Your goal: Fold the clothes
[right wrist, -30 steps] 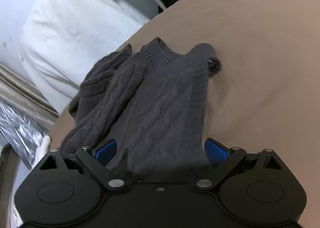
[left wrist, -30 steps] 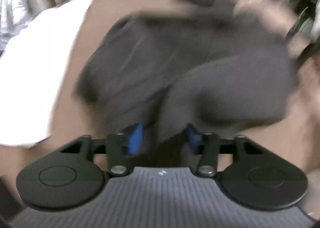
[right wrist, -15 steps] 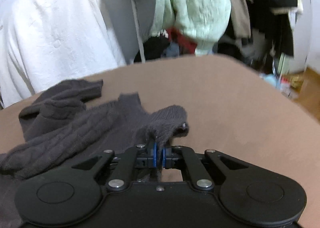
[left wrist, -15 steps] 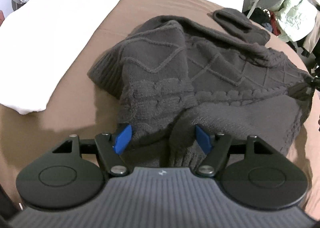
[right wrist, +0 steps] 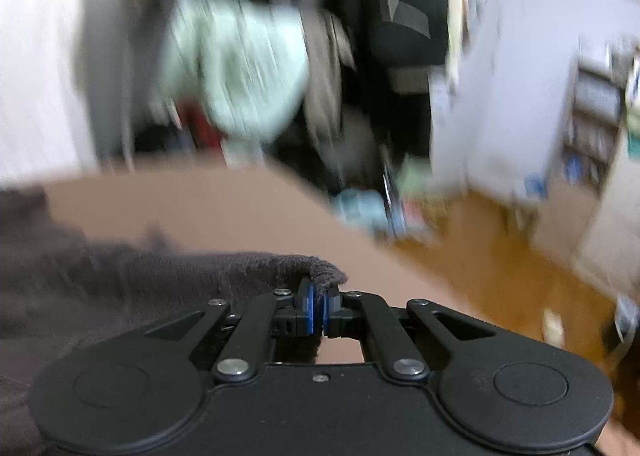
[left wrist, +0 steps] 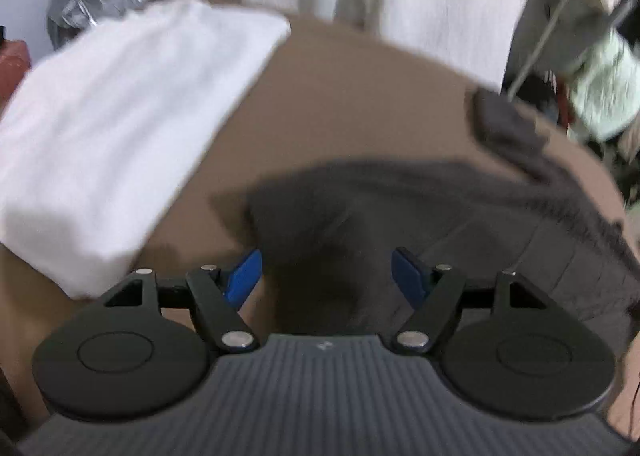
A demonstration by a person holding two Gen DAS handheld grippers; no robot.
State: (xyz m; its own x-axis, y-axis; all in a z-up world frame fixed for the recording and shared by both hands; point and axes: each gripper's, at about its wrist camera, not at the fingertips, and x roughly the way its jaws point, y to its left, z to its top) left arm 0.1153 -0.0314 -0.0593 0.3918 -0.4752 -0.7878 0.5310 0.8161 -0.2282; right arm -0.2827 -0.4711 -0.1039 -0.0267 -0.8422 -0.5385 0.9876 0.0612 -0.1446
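1 grey sweater [left wrist: 460,216], 1 white pillow [left wrist: 120,128]

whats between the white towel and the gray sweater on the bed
Only bare brown sheet: in the left wrist view, a strip of it separates the white towel from the gray sweater.

Brown bed [left wrist: 360,96]: grey sweater [left wrist: 460,216], white towel [left wrist: 120,128]

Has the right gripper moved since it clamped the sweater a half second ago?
Yes. The right gripper, shut on the sweater, has swung rightward: the mint garment sits farther left.
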